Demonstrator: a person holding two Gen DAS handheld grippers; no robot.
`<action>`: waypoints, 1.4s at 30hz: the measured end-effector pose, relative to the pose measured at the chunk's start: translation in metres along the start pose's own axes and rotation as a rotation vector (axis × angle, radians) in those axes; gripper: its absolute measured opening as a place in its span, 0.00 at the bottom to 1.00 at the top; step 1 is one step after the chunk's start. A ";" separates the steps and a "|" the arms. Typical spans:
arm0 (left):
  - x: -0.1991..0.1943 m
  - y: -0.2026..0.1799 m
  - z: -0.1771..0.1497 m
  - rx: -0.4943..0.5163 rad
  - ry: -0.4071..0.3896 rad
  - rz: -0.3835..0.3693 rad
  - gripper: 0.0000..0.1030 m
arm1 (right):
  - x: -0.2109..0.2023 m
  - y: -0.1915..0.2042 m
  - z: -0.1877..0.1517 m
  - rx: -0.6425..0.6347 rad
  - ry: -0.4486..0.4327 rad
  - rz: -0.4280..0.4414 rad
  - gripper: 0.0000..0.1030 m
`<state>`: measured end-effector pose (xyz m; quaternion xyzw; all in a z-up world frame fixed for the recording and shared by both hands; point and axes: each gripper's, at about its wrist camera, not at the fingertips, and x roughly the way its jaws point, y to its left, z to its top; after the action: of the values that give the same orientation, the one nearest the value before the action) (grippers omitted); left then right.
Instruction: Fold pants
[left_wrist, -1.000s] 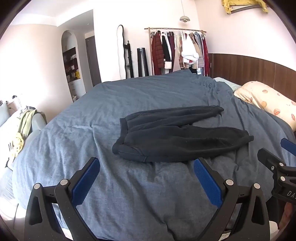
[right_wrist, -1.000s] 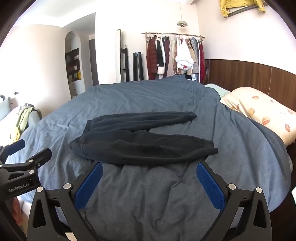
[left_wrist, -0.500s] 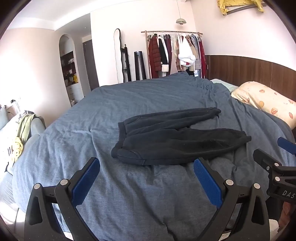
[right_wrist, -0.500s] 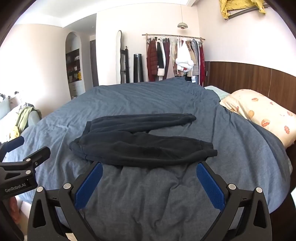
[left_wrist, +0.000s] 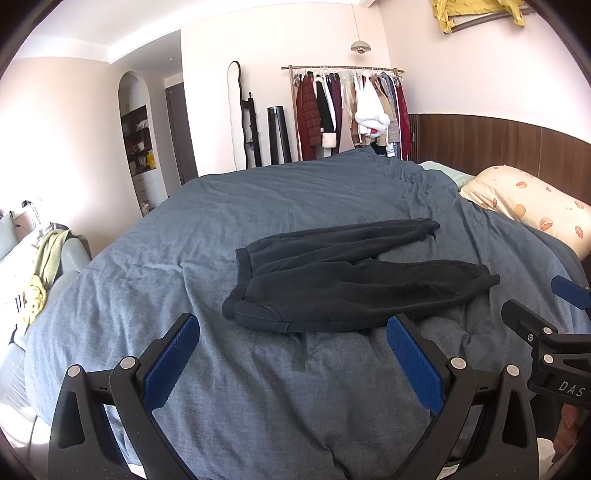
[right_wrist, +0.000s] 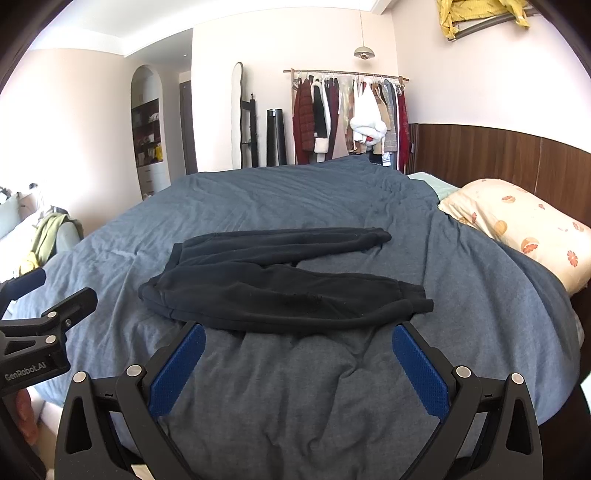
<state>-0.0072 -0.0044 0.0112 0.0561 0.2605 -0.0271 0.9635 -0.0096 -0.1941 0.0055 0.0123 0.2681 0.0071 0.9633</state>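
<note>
Black sweatpants (left_wrist: 351, 277) lie flat on a blue-grey duvet (left_wrist: 295, 387), waistband to the left, both legs stretched right and slightly apart. They also show in the right wrist view (right_wrist: 280, 284). My left gripper (left_wrist: 291, 328) is open and empty, held over the duvet just short of the waistband end. My right gripper (right_wrist: 297, 334) is open and empty, just short of the near leg. Each gripper shows at the edge of the other's view: the right (left_wrist: 546, 332), the left (right_wrist: 40, 317).
A floral pillow (right_wrist: 524, 229) lies at the right by a dark wooden headboard (right_wrist: 498, 155). A clothes rack (right_wrist: 347, 114) stands beyond the bed. A sofa with green and yellow cloths (left_wrist: 40, 266) stands left of the bed.
Both views have tilted slightly, so the pants sit a little lower in frame. The pants have not moved and both grippers stay open.
</note>
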 end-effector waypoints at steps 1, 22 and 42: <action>0.000 0.000 0.000 0.001 0.000 0.001 1.00 | 0.000 0.000 0.000 0.000 -0.002 0.000 1.00; -0.003 -0.002 0.003 -0.005 -0.004 -0.003 1.00 | -0.002 -0.003 0.003 -0.002 -0.004 0.002 1.00; -0.003 -0.002 0.003 -0.008 -0.003 -0.005 1.00 | -0.002 -0.001 0.001 -0.004 -0.005 0.000 1.00</action>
<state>-0.0082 -0.0065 0.0154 0.0518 0.2594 -0.0284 0.9639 -0.0108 -0.1956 0.0073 0.0105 0.2658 0.0077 0.9640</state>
